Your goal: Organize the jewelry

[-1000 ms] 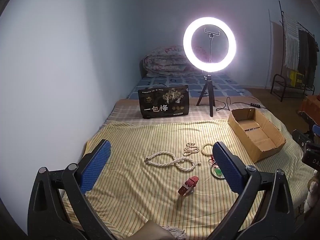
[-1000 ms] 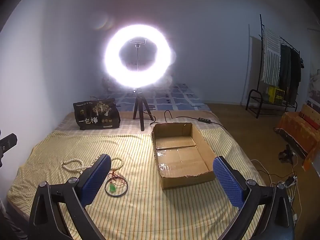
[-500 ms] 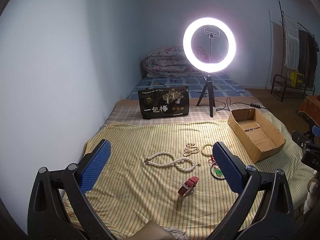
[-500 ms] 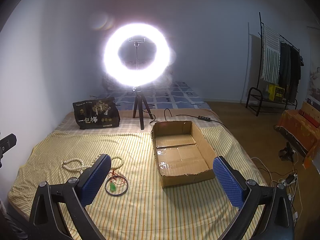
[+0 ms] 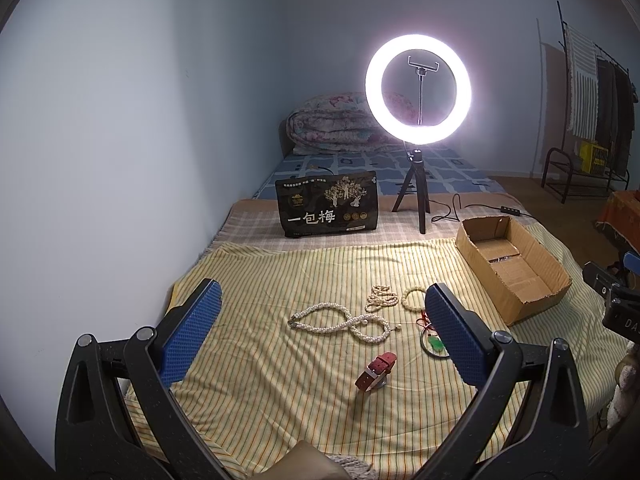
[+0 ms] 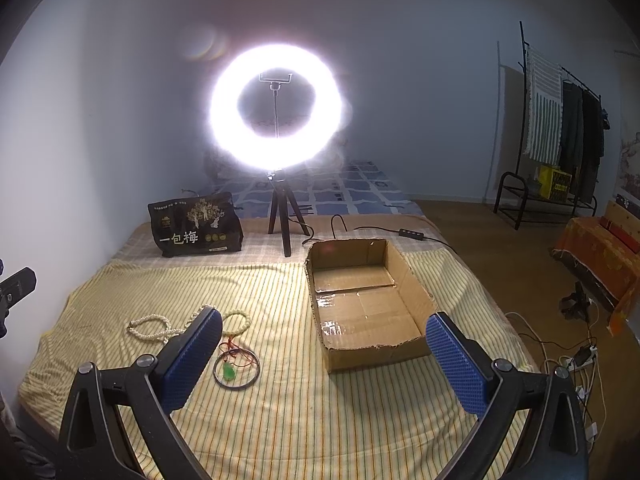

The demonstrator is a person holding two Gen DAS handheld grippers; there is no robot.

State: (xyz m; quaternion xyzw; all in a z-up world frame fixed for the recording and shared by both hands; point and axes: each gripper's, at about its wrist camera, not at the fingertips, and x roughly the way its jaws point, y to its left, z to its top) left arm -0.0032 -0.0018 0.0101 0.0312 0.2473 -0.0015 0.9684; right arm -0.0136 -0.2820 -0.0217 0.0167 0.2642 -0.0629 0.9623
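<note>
Jewelry lies on a yellow striped cloth (image 5: 280, 280): a white pearl necklace (image 5: 340, 322), a small bead strand (image 5: 382, 296), a bead bracelet (image 5: 414, 298), a red-strap watch (image 5: 376, 370) and a dark bangle with a green pendant (image 6: 236, 368). An open, empty cardboard box (image 6: 364, 300) sits to their right, also in the left wrist view (image 5: 512, 268). My left gripper (image 5: 320, 322) is open and empty, above the near side of the jewelry. My right gripper (image 6: 324, 352) is open and empty, before the box's near edge.
A lit ring light on a tripod (image 5: 418, 92) and a black printed bag (image 5: 326, 206) stand behind the cloth. A cable (image 6: 400, 234) runs behind the box. A clothes rack (image 6: 560, 120) and floor clutter are at the right. A wall is on the left.
Nothing has visibly changed; both grippers stay open and almost still.
</note>
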